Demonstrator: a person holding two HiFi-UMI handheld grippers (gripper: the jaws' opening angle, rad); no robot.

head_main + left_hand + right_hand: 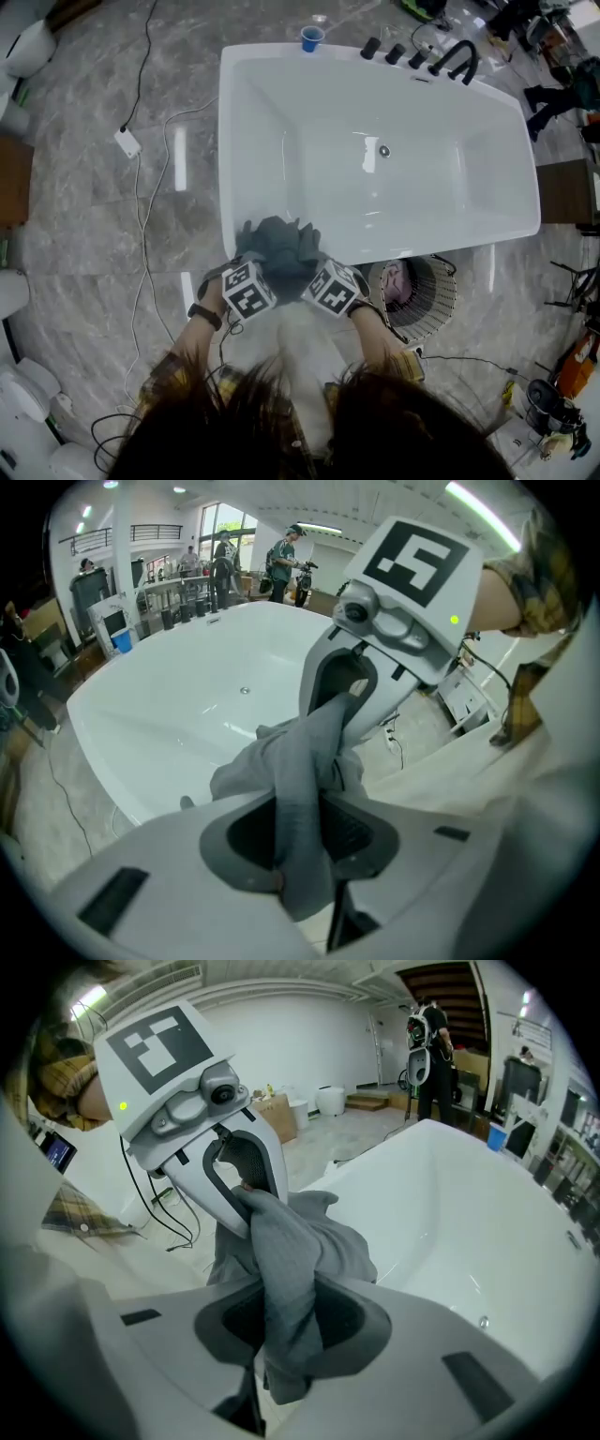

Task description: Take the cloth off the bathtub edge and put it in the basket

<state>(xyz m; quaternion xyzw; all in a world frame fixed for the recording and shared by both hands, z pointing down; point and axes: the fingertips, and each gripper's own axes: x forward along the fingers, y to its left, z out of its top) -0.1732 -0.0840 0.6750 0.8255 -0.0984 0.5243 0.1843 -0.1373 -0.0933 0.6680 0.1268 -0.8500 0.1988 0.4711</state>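
Grey cloth [278, 242] clamped; left gripper [300, 834], right gripper [291, 1321] down-tilted.

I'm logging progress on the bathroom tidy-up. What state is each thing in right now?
cloth: bunched, held up by both grippers
left hand-held gripper: shut on the cloth
right hand-held gripper: shut on the cloth
bathtub: empty, no water
basket: upright beside the bathtub, cloth not in it
blue cup: upright on the bathtub rim

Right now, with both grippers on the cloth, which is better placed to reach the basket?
Probably right: the right gripper is next to the basket; the left gripper holds the cloth farther away.
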